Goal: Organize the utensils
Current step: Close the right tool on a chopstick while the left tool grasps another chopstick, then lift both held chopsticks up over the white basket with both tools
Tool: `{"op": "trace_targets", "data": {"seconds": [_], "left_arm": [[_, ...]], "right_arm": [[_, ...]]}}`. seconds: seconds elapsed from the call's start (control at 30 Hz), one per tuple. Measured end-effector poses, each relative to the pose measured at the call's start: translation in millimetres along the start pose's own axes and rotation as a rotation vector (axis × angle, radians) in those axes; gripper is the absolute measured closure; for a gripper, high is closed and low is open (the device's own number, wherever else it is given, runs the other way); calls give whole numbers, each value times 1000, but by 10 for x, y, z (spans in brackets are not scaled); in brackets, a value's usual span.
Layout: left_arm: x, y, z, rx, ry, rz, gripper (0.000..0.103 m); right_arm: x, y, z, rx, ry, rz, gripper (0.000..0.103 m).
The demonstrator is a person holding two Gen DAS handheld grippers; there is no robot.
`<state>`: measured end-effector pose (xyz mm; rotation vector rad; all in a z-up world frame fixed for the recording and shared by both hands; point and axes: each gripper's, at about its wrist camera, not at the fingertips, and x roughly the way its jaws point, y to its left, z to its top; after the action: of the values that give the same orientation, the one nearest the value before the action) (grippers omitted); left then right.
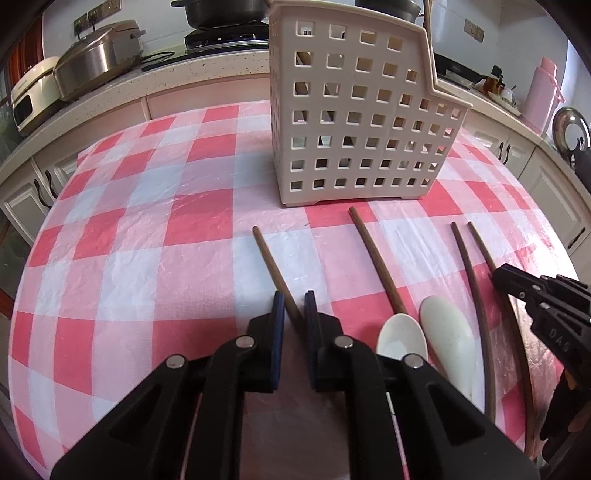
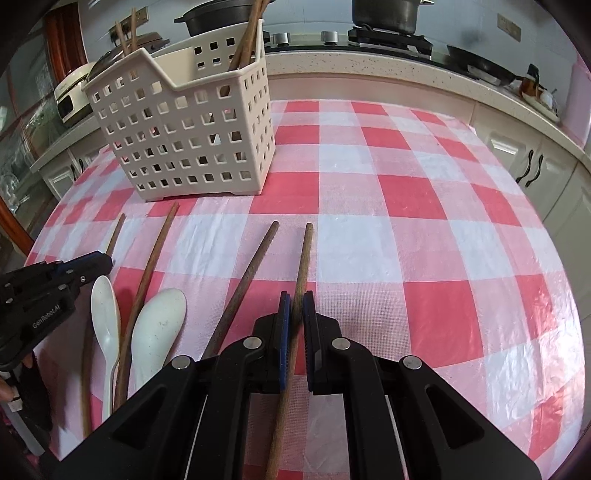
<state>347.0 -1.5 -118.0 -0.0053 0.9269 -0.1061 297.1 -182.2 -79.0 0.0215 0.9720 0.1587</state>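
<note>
My left gripper [image 1: 294,306] is shut on a brown wooden chopstick [image 1: 271,258] that lies on the checked tablecloth, pointing away toward the basket. My right gripper [image 2: 296,301] is shut on another chopstick [image 2: 304,258], its far end resting on the cloth. Each gripper shows at the edge of the other's view: left gripper [image 2: 101,262], right gripper [image 1: 498,275]. Between them lie two white spoons [image 1: 402,339] [image 1: 448,339] and two loose chopsticks [image 1: 376,258] [image 1: 469,280]. A beige perforated basket [image 1: 354,110] [image 2: 192,129] stands behind, holding several chopsticks [image 2: 247,40].
The red-and-white tablecloth [image 2: 406,221] covers a round table whose edge curves away left and right. Behind it runs a kitchen counter [image 2: 369,62] with a stove and pots [image 2: 384,14], rice cookers [image 1: 99,55] and a pink flask [image 1: 543,92].
</note>
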Motion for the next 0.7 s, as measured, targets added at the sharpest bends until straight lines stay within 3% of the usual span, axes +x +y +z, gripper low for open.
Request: {"op": "trace_targets", "data": {"seconds": [0.13,0.7], "left_arm": [[-84,28,-17,-18,-25,-20,96],[-1063,50,16,-30,-268,-34,97]], "right_arm": [[-123,-23,-14,28,-57,24,97],[-999,119,111,23,-302,70,97]]}}
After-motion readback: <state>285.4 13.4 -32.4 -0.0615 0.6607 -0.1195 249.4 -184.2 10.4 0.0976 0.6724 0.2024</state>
